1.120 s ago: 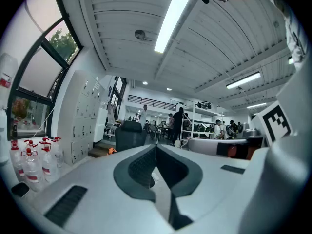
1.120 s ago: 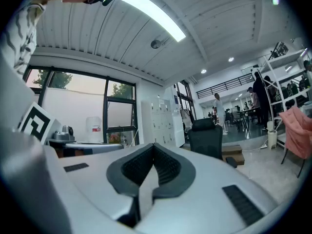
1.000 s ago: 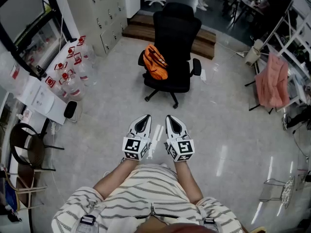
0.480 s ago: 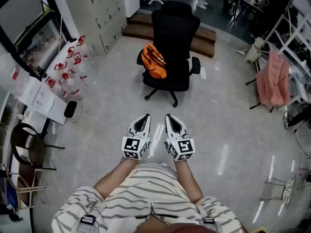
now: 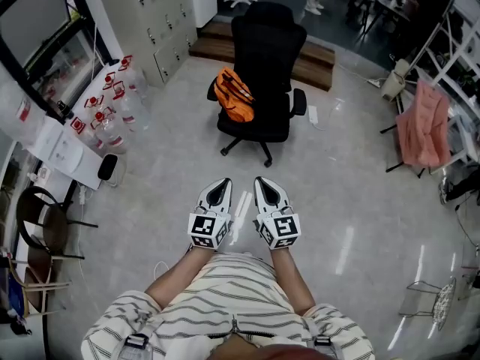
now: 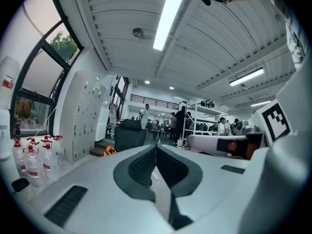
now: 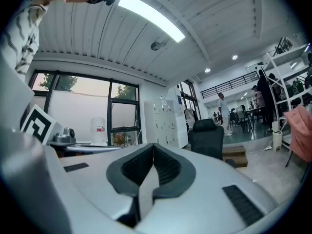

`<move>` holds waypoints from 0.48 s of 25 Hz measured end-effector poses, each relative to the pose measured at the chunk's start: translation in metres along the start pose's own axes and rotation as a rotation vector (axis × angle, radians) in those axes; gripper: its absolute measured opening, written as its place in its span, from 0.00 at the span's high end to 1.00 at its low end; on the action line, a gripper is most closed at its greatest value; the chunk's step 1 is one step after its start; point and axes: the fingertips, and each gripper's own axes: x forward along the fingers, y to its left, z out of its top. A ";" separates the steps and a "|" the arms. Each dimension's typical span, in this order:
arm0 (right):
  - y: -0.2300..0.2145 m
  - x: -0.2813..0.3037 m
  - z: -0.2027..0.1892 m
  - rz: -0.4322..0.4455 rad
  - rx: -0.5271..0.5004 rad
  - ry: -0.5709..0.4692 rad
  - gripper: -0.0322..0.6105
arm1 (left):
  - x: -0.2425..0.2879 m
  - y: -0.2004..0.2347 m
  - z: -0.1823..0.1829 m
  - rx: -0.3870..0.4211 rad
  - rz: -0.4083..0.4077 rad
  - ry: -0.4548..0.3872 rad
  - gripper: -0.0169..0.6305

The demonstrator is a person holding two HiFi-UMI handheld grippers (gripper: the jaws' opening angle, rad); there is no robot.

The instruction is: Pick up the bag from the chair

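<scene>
- Left claw (image 5: 219, 189): held level just ahead of the person's striped shirt (image 5: 225, 298), pointing toward 12 o'clock in the head view. In the left gripper view the left claw's (image 6: 156, 148) jaws are closed on each other, with nothing between the pads.
- Right claw (image 5: 268, 190): just beside the left one, at its 3 o'clock, pointing the same way. In the right gripper view the right claw's (image 7: 153, 148) jaws also meet, and it is empty.
- Bag (image 5: 232, 96): orange, lying on the seat of the chair (image 5: 264, 55) toward the seat's 9 o'clock edge, against the armrest on that side. It is well apart from both claws, at about 12 o'clock from them (only a small orange patch of the bag (image 6: 110, 150) shows in the left gripper view).
- Chair: a black office swivel chair on a wheeled base, standing on the pale glossy floor (image 5: 352, 201) with its backrest on the far side. It also appears ahead in the left gripper view (image 6: 129, 135) and the right gripper view (image 7: 206, 138).
- Water bottles (image 5: 112, 103): a cluster with red labels on the floor at 10 o'clock from the claws, near the grey lockers (image 5: 154, 21).
- Pink cloth (image 5: 420, 126): draped over a stand at 2 o'clock.
</scene>
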 end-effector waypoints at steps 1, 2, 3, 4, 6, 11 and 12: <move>-0.002 -0.002 -0.001 0.014 -0.003 0.003 0.92 | 0.001 -0.004 -0.002 -0.002 0.006 0.000 0.94; -0.004 -0.004 -0.002 0.028 -0.005 0.006 0.92 | 0.002 -0.008 -0.005 -0.005 0.011 0.002 0.94; -0.007 -0.005 -0.003 0.037 -0.003 0.008 0.92 | 0.003 -0.012 -0.008 -0.008 0.014 0.007 0.94; -0.009 -0.006 -0.004 0.042 0.000 0.008 0.92 | 0.004 -0.015 -0.011 -0.009 0.015 0.013 0.94; -0.011 -0.005 -0.005 0.047 0.003 0.009 0.92 | 0.005 -0.019 -0.013 -0.003 0.019 0.024 0.94; -0.012 0.003 -0.012 0.050 0.016 0.018 0.92 | 0.006 -0.015 -0.018 0.007 0.042 0.043 0.94; -0.014 0.006 -0.014 0.051 0.019 0.021 0.92 | 0.009 -0.013 -0.021 0.006 0.044 0.047 0.94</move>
